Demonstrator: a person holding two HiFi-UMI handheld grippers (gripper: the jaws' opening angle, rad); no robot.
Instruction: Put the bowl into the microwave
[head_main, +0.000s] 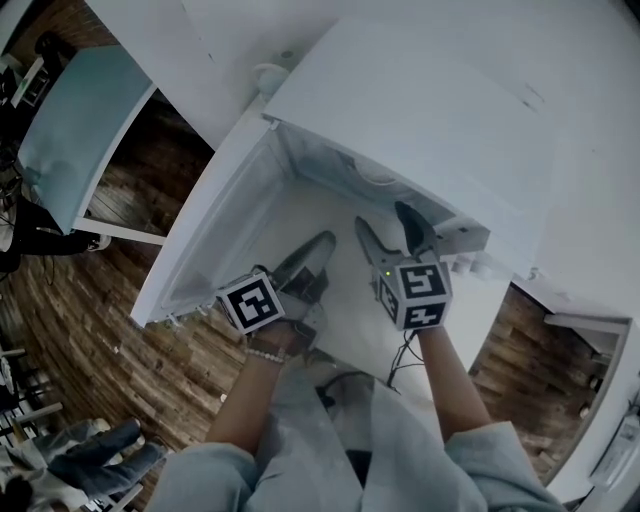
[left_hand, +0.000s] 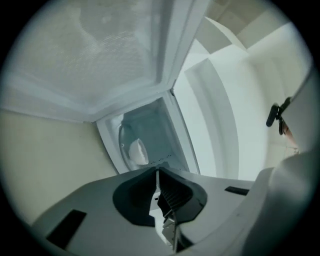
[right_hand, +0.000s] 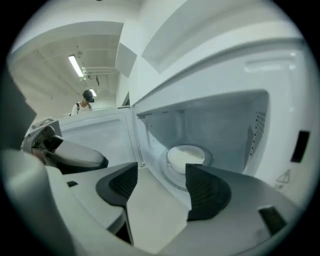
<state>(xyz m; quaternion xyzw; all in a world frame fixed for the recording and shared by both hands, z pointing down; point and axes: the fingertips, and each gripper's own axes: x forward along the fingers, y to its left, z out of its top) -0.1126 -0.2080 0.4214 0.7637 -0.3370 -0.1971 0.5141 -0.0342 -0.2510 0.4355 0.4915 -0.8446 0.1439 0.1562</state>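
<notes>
A white bowl (right_hand: 186, 156) stands on the round turntable inside the white microwave (right_hand: 225, 120), whose door (right_hand: 95, 130) hangs open to the left. The left gripper view shows the same bowl (left_hand: 137, 151) deep in the cavity. From the head view I look down on the microwave (head_main: 420, 110) and its open door (head_main: 215, 235). In front of the opening my left gripper (head_main: 322, 243) is shut, its pads (left_hand: 165, 187) together on nothing. My right gripper (head_main: 385, 222) is open and empty, short of the cavity, with the bowl beyond its pads (right_hand: 205, 187).
The microwave sits on a white counter (head_main: 330, 330) over a wooden floor. A pale table (head_main: 80, 120) stands at the far left. A person (right_hand: 86, 102) stands far off behind the door. Cables (head_main: 400, 355) trail below my right gripper.
</notes>
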